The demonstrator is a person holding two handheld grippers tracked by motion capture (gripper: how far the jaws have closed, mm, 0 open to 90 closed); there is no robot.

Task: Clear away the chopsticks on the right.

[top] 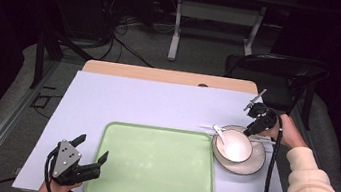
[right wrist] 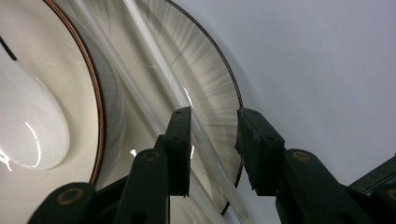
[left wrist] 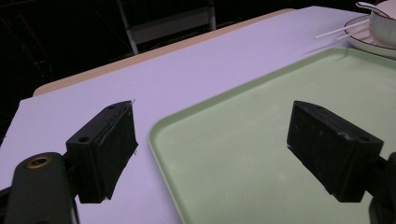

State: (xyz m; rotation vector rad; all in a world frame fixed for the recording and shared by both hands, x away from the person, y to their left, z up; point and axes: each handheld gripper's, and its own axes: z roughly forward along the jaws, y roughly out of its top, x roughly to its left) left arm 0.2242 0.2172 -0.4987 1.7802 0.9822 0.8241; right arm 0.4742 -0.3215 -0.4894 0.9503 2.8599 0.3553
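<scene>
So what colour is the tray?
Pale green tray, shown best in the high view.

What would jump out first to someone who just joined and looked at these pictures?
The big green tray in the middle of the white-covered table, with nothing on it. At its right, a white bowl with a spoon sits on a plate, and the right tool hangs open over white chopsticks lying on that plate's rim. The left tool is open at the tray's near left corner.
</scene>
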